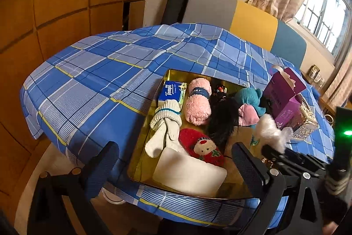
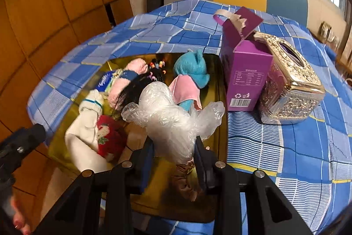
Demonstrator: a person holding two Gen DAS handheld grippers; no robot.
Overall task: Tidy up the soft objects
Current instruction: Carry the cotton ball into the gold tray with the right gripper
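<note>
Tilting my right gripper (image 2: 173,147) downward, jaws clamped on crumpled clear plastic wrap (image 2: 169,113) above the gold tray (image 2: 211,85), my left gripper (image 1: 176,166) gaping empty, tray's near corner hidden.

A blue, white and yellow plaid cloth (image 1: 105,63) covers the table. Centre frame, the gold tray (image 1: 140,147) holds a pink towel roll (image 1: 197,102), white socks (image 1: 164,124), a red plush (image 1: 202,147) and teal yarn (image 1: 248,98). At right stand a purple box (image 2: 246,72) and an ornate gold tissue holder (image 2: 290,85).
</note>
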